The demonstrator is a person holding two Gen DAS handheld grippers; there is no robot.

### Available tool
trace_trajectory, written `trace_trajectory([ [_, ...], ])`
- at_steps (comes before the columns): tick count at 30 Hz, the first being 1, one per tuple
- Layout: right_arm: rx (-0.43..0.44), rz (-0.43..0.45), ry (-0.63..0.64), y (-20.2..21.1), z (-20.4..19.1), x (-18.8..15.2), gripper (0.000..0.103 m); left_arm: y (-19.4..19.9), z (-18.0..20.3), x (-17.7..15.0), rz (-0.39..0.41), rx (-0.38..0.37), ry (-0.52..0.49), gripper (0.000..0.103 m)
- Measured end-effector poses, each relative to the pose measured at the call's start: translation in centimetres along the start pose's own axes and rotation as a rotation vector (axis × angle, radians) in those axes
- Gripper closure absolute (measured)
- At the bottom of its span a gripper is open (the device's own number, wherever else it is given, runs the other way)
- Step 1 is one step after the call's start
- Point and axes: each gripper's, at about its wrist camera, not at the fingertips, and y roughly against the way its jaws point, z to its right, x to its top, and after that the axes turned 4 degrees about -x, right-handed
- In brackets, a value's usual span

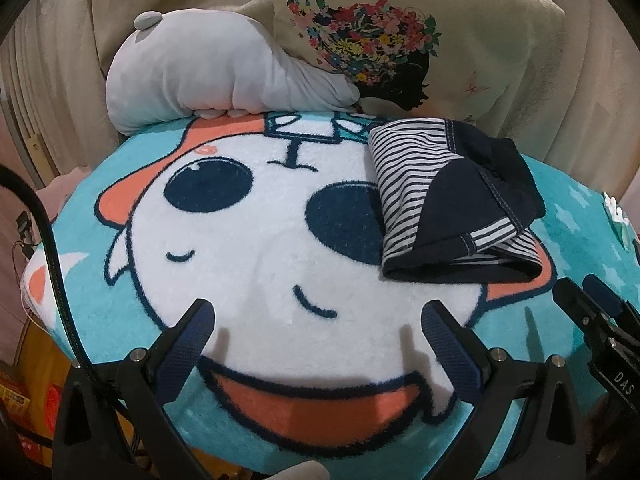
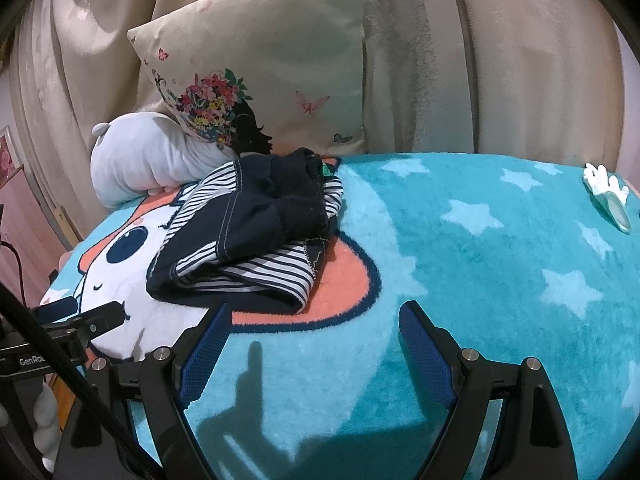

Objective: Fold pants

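Observation:
The pants (image 1: 452, 204) are navy with a navy-and-white striped lining. They lie in a folded bundle on the teal cartoon blanket (image 1: 256, 240), to the right of the white face. In the right wrist view the pants (image 2: 248, 232) lie ahead and to the left. My left gripper (image 1: 320, 320) is open and empty over the face's mouth, short of the pants. My right gripper (image 2: 316, 320) is open and empty over the teal blanket (image 2: 460, 280), just in front of the bundle. The right gripper also shows in the left wrist view (image 1: 580, 292), and the left gripper in the right wrist view (image 2: 96, 312).
A grey plush toy (image 1: 208, 80) and a cream cushion with a flower print (image 1: 380, 40) lean against beige curtains at the back. A small white and green object (image 2: 608, 196) lies at the blanket's far right. The blanket's left edge drops off beside boxes (image 1: 24, 400).

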Motion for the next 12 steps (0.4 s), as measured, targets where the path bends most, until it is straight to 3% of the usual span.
trace_trajectory([
  [12,0.009,-0.026,0.029,-0.6,-1.1,0.0,0.015,-0.6,-1.1,0.1,-0.004,-0.006,0.026,0.0],
])
